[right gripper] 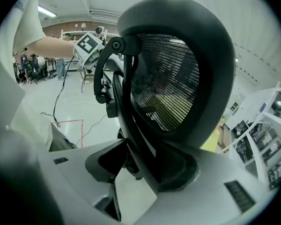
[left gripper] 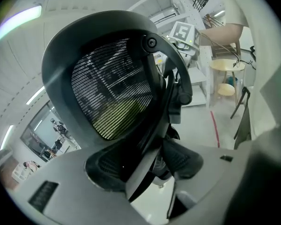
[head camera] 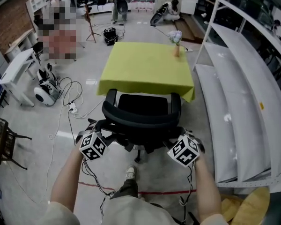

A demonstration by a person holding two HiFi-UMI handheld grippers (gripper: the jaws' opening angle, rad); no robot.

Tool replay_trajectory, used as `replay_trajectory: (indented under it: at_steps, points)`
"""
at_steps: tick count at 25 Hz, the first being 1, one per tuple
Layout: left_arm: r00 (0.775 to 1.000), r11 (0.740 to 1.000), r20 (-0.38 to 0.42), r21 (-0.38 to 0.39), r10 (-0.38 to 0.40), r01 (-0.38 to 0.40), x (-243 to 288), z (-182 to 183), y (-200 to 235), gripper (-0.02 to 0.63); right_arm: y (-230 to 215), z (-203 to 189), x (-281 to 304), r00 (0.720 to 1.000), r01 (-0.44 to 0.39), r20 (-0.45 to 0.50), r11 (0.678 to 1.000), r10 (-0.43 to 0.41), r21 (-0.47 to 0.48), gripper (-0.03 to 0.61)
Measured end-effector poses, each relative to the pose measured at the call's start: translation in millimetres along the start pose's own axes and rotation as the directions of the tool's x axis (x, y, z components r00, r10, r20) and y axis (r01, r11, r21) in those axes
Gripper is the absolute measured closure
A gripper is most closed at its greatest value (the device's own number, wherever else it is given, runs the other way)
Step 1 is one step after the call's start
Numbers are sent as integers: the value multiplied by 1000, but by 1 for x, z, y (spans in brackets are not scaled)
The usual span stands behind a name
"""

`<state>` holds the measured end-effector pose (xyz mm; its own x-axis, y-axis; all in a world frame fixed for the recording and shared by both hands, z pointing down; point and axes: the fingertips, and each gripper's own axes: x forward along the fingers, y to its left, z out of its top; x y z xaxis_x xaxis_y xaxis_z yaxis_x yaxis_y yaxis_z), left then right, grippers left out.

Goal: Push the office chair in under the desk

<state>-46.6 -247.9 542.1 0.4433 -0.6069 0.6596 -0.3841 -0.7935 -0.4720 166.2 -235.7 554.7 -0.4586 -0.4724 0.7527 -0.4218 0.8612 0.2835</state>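
The black mesh office chair (head camera: pixel 141 119) stands with its back toward me and its seat at the front edge of the desk (head camera: pixel 147 64), which is draped in a yellow-green cloth. My left gripper (head camera: pixel 104 132) is at the left side of the backrest, my right gripper (head camera: pixel 178 136) at the right side. In the left gripper view the backrest frame (left gripper: pixel 150 125) runs between the spread jaws of the left gripper (left gripper: pixel 147 167), with floor showing beside it. In the right gripper view the frame (right gripper: pixel 136 139) likewise passes between the jaws of the right gripper (right gripper: pixel 145 165), with a gap on one side.
A small vase of flowers (head camera: pixel 176 39) stands on the desk's far right corner. Long white curved panels (head camera: pixel 234 116) lie close on the right. Cables (head camera: pixel 68 108) and a white device (head camera: pixel 47 93) lie on the floor at left, by a wooden chair (head camera: pixel 2 142). People stand far behind.
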Motion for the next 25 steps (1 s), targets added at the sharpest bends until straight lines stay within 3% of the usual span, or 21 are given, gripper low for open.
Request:
replay_trajectory:
  at_steps: [16, 25]
  points:
    - [1000, 1000, 22, 13, -13, 13, 79, 8, 99, 370, -110, 20, 59, 1000, 20, -20, 999, -19, 37, 365]
    - [999, 999, 28, 24, -28, 28, 123, 9, 160, 367, -169, 36, 93, 997, 77, -30, 996, -75, 54, 359]
